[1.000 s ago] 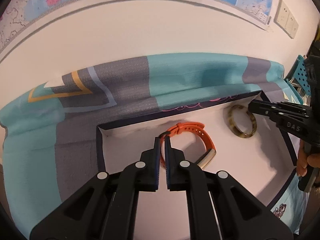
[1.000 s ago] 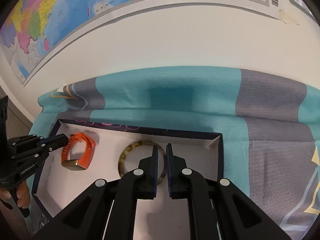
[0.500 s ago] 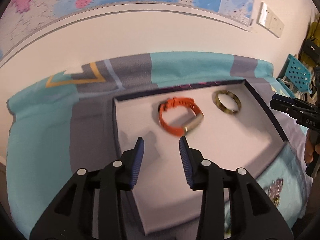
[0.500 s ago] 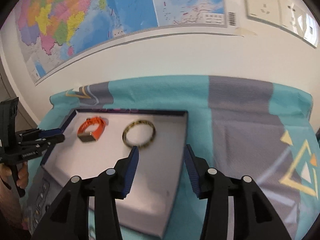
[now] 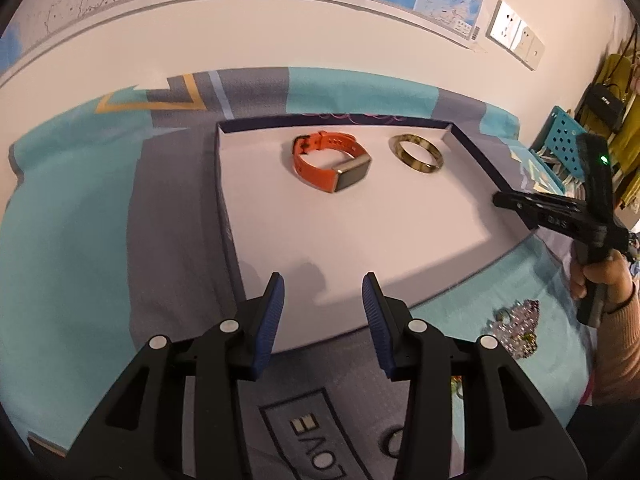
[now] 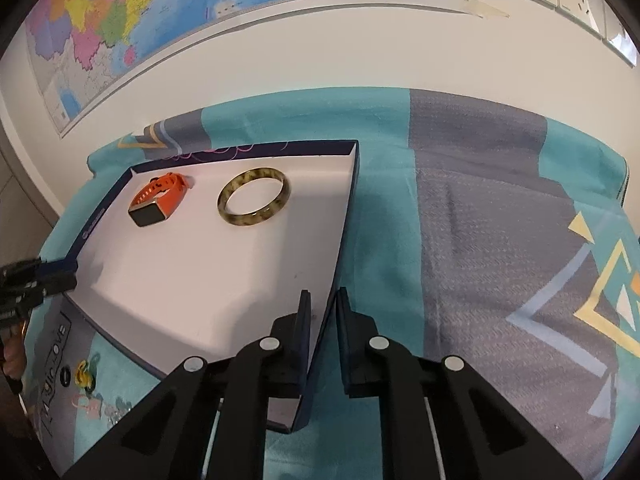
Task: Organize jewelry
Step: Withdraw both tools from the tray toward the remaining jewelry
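Left wrist view: left gripper (image 5: 323, 292) spread wide and empty above near edge of tray (image 5: 472, 142); orange watch (image 5: 329, 161) and bangle (image 5: 417, 153) lying side by side at its far end. Right wrist view: right gripper (image 6: 323, 308) narrowed astride tray wall (image 6: 340, 248), contact unclear; watch (image 6: 158, 199) and bangle (image 6: 254, 196) already placed. Judged between placements; next, reaching for loose trinkets (image 6: 85, 374) near tray front.

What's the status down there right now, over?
Left gripper open, empty, over tray near edge. Right gripper narrow, astride tray's right wall, grip unclear. Orange watch and bangle in tray. Nothing blocking.
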Action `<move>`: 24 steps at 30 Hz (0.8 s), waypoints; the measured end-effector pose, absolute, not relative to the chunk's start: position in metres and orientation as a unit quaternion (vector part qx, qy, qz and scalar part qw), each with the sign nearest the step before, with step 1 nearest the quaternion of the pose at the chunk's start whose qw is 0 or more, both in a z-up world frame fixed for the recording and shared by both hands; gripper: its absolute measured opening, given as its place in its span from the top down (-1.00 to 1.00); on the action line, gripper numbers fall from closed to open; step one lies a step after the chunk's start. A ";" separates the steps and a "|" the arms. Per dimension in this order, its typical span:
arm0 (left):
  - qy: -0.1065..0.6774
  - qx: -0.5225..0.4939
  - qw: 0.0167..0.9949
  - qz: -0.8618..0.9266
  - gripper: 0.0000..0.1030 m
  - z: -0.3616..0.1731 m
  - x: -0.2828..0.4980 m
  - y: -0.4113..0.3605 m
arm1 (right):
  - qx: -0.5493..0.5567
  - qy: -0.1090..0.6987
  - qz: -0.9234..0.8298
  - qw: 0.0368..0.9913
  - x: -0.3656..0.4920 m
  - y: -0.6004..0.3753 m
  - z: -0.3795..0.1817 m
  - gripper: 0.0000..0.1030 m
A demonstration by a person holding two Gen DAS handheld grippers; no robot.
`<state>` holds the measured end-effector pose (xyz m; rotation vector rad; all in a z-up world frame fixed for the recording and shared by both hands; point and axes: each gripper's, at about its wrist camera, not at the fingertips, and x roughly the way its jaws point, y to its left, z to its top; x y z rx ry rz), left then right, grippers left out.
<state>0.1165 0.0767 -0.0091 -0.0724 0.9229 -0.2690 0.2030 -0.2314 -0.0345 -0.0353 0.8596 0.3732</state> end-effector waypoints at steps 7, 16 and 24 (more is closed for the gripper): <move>0.435 -0.044 0.892 -0.119 0.19 -0.007 0.108 0.074 | -0.002 0.405 0.178 0.897 0.202 -0.236 -0.030 0.77; 0.396 -0.013 0.909 -0.133 0.01 0.006 0.069 0.059 | -0.051 0.340 0.281 0.896 0.120 -0.224 0.002 0.34; 0.392 -0.012 0.908 -0.149 -0.02 0.001 0.047 0.047 | -0.127 0.372 0.346 0.852 0.086 -0.186 -0.026 0.33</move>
